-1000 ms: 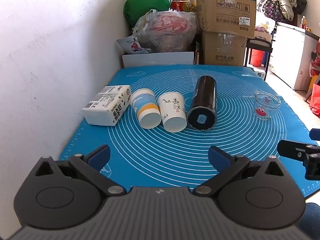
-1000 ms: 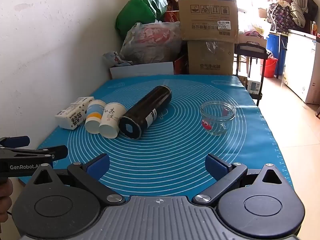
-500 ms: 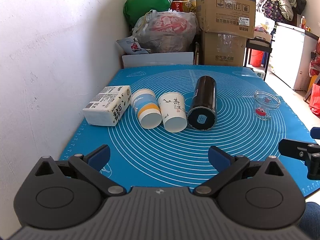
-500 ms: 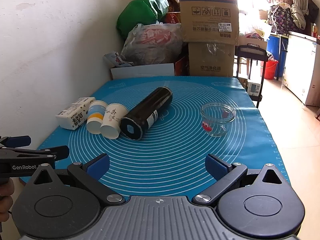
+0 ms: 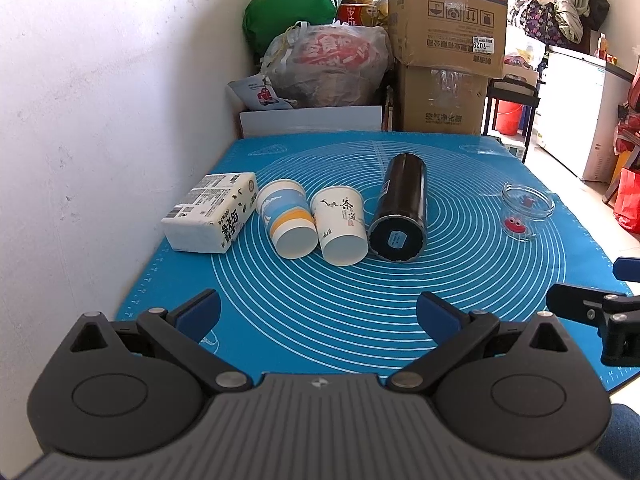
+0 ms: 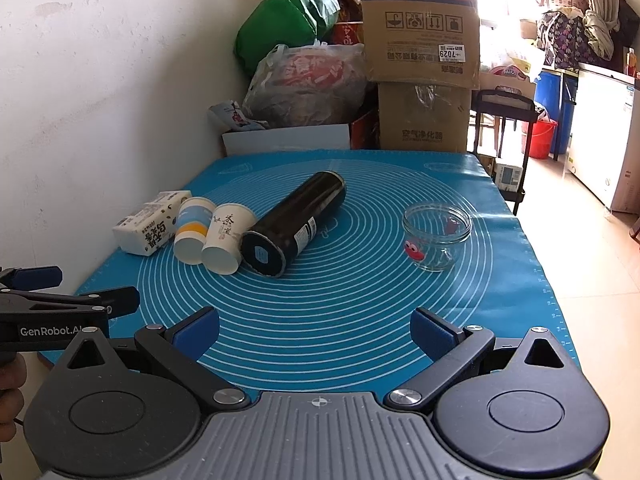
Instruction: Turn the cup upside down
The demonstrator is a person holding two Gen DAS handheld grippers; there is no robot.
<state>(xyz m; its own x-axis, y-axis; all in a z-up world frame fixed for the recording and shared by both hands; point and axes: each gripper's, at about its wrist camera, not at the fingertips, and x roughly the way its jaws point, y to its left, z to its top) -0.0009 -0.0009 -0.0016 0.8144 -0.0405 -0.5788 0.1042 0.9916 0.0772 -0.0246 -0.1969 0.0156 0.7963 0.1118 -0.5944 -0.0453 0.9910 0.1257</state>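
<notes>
Grippers stood at the near edge of the blue silicone mat (image 5: 320, 292): left gripper (image 5: 318, 314) and right gripper (image 6: 315, 326), each with fingers spread wide and holding nothing. "GenRobot.AI" was printed on the left unit, per the right wrist view. Task item, a glass cup (image 6: 437, 237) with a red cartoon face, stood upright, well apart from two paper cups (image 5: 316, 226) lying tipped over beside a black flask (image 5: 400, 218) and a tissue pack (image 5: 210, 212). Carton label (image 6: 450, 53) read "7029".

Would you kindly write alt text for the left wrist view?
Open left tool hovers over a blue silicone mat where two paper cups, blue-striped and white, lie on their sides between a white tissue pack and black cylindrical flask.
</notes>
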